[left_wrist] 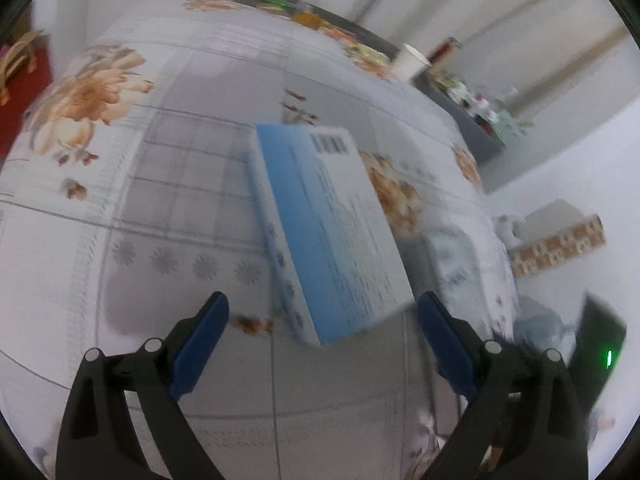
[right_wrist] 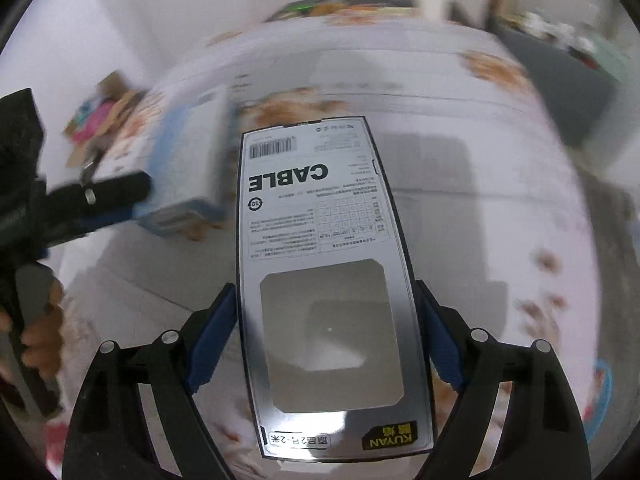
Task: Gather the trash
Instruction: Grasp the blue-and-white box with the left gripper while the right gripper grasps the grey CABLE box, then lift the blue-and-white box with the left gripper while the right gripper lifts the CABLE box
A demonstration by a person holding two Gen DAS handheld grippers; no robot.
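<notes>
glossy flat cable box point(right_wrist: 324, 280), floral tablecloth point(left_wrist: 160, 200)

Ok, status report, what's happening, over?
Right hand-held gripper shut on cable box. Left hand-held gripper open around blue box, not gripping. Nothing in the way.

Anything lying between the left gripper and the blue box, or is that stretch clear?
Nothing lies between them. In the left wrist view the blue box reaches into the gap of the open left gripper; only the floral tablecloth shows beneath.

You see a blue-and-white box point(left_wrist: 332, 236), a silver, black-edged cable pack point(right_wrist: 324, 280), and the worktop's point(left_wrist: 160, 184) grey checks (orange flowers too).
</notes>
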